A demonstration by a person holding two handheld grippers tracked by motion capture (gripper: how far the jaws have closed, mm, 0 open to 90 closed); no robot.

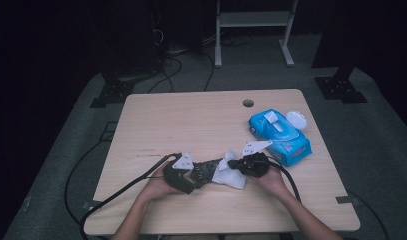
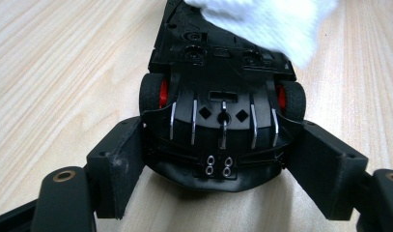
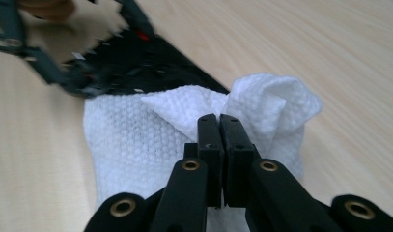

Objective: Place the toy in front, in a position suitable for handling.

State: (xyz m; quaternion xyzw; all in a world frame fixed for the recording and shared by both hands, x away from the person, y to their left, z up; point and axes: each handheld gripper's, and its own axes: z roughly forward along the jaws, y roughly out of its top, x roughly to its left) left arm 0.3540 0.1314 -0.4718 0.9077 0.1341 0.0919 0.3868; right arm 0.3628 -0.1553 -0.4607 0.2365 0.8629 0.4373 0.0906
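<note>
**Toy car clamped and covered with a wet wipe on the tabletop**

High view: near the lower centre of the frame, the left hand-held gripper (image 1: pixel 191 176) holds a black toy car (image 1: pixel 206 169) that lies on the light wooden tabletop (image 1: pixel 166 120). Just to the right, the right hand-held gripper (image 1: pixel 237 163) holds a white wet wipe (image 1: pixel 230 176), which rests against the car's right end. A blue pack of wet wipes (image 1: pixel 281 135) lies at the right of the frame, with a white round lid (image 1: pixel 297 119) touching its upper right side.

Left gripper view: the toy car (image 2: pixel 223 111) lies upside down, its underside and red wheel hubs showing. The left hand-held gripper (image 2: pixel 218 166) has its jaws partly open and pressed against the two flanks of the car's near end. The wipe (image 2: pixel 276 24) covers the far end, at the top of the frame.

Right gripper view: the right hand-held gripper (image 3: pixel 218 123) has its jaws fully closed, pinching a bunched fold of the wipe (image 3: pixel 136 145). The car (image 3: pixel 131 63) is blurred in the upper left, partly under the wipe's far edge.
</note>
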